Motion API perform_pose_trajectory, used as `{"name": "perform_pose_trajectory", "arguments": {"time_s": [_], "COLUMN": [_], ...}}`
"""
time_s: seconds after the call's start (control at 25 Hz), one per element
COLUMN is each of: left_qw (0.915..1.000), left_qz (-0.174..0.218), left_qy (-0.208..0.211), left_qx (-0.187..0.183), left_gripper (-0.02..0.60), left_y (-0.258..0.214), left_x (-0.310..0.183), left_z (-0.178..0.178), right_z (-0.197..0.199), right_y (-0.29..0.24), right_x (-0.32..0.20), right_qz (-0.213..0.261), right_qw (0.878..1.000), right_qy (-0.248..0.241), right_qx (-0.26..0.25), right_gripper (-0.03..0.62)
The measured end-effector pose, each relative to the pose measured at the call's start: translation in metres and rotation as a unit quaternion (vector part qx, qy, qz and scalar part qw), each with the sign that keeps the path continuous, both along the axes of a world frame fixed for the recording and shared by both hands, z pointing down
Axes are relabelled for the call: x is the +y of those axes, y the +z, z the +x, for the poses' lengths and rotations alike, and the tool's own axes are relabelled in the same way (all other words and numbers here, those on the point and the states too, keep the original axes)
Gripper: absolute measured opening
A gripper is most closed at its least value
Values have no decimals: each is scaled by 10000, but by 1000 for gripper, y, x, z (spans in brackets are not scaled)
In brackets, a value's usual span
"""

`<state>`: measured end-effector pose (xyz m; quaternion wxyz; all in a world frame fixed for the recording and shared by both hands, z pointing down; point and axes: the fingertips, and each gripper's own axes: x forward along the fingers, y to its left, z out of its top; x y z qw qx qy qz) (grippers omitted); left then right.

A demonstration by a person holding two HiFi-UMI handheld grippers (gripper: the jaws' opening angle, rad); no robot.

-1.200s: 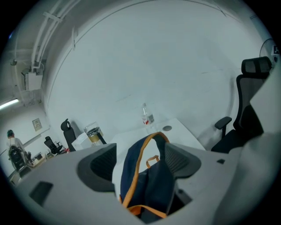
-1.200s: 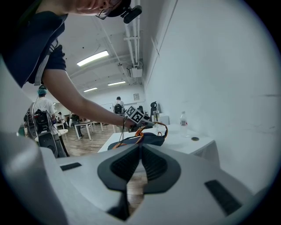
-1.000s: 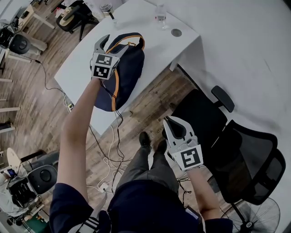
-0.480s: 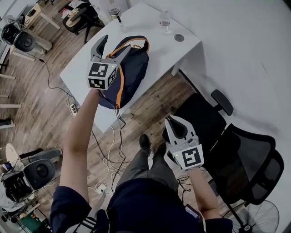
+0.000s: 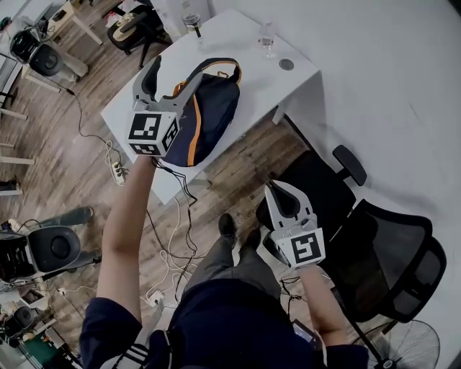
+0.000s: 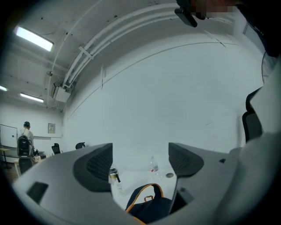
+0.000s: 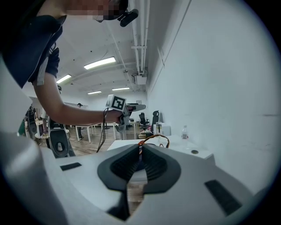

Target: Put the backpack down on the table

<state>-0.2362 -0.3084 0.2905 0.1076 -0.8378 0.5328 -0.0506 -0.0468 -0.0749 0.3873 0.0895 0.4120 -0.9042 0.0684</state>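
- Backpack [image 5: 205, 115]: one, navy with orange trim, lying flat on the white table [image 5: 245, 50], its orange top handle at the far end and its base toward the table's near edge
- Left gripper [image 5: 173, 76]: held over the left side of the backpack; jaws wide apart with nothing between the pads; in the left gripper view the backpack [image 6: 149, 206] shows low down, beneath the gap and clear of the left gripper [image 6: 140, 160]
- Right gripper [image 5: 277, 191]: well apart from the backpack, near and to the right, off the table and over the floor; jaws together, pads meeting, nothing clamped, as the right gripper view [image 7: 139, 165] shows
- Containers on the table, both beyond the backpack: one clear bottle [image 5: 266, 39] standing upright at the far right; one tumbler [image 5: 191, 21] with a dark lid standing at the far left; contents of either cannot be made out
- Count: one backpack, two grippers, one bottle, one tumbler, one table
- Black office chairs [image 5: 389, 267]: two, right of the right gripper
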Motion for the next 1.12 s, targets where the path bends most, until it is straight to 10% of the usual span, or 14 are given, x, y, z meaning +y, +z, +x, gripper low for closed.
{"name": "perform_pose_trajectory", "arguments": {"time_s": [0.72,1.12], "left_qw": [9972,9963], "left_qz": [699,789], "left_qy": [29,-163], "left_qx": [265,312], "left_gripper": [19,3], "left_y": [-76,-100], "left_x": [89,142], "left_z": [-18,-25], "right_z": [-3,-5], "right_y": [-22,-56], "right_x": [16,27], "right_qz": [139,532], "right_qw": [9996,9985], "right_qy": [-179,-146], "right_qx": [183,-59], "right_gripper": [18,17]}}
